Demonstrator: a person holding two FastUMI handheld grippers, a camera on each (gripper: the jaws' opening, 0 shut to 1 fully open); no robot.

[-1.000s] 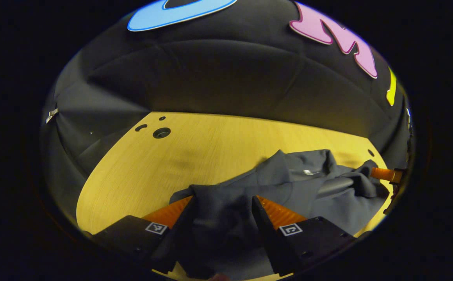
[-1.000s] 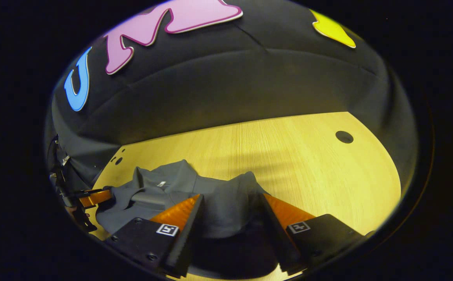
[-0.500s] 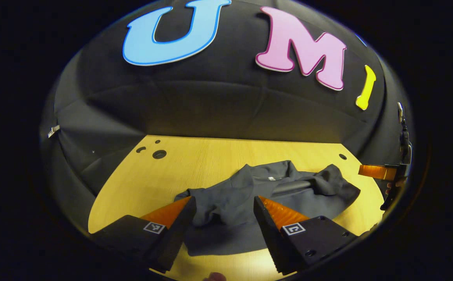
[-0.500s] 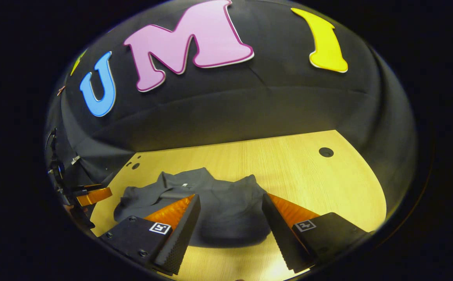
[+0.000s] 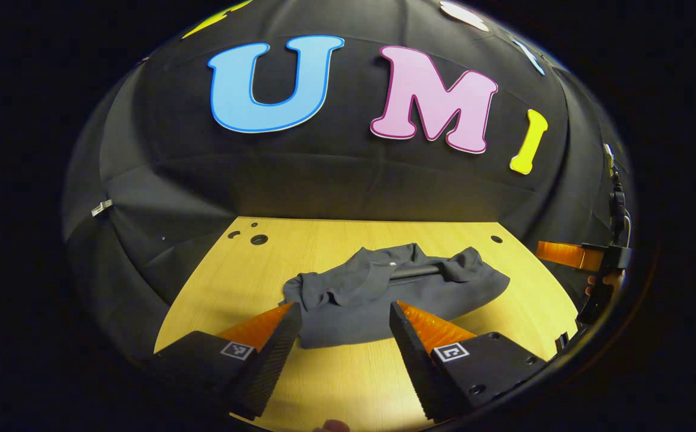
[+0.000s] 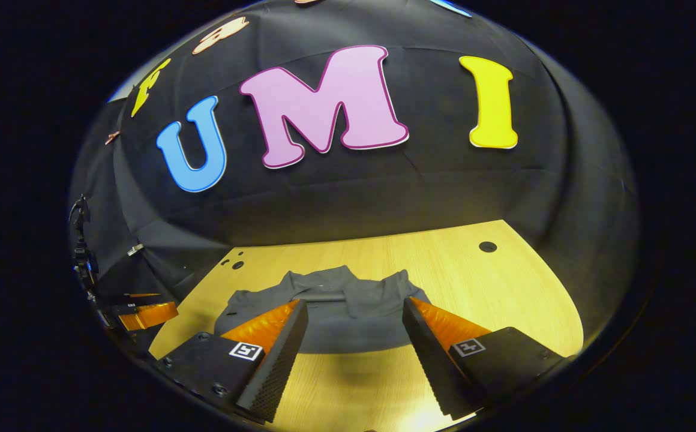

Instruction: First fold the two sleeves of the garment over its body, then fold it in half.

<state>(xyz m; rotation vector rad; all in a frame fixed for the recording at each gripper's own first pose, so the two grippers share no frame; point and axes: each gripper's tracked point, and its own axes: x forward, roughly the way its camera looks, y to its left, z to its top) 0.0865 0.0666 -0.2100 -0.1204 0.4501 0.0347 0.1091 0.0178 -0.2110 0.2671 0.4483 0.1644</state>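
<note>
Left gripper view first: the left gripper [image 5: 341, 318] hangs above the near part of the wooden table [image 5: 228, 282] with its two fingers spread wide apart and nothing between them. Past the fingertips lies the dark grey garment [image 5: 384, 294], folded into a lumpy bundle in the middle of the table. Its collar side is toward the back wall, and bunched cloth sits on top of its flat body. A little white tag shows near the collar. At the far right edge of this view is the right gripper [image 5: 564, 255], off to the side of the garment and not touching it; it is small and at the rim, so I cannot tell much about its fingers from here.

Right gripper view next: the right gripper [image 6: 354, 312] is also spread wide and holds nothing. The garment [image 6: 336, 327] lies on the table [image 6: 504, 288] just past its fingertips, apart from them. At the far left edge shows the left gripper [image 6: 147, 312], away from the cloth.
</note>
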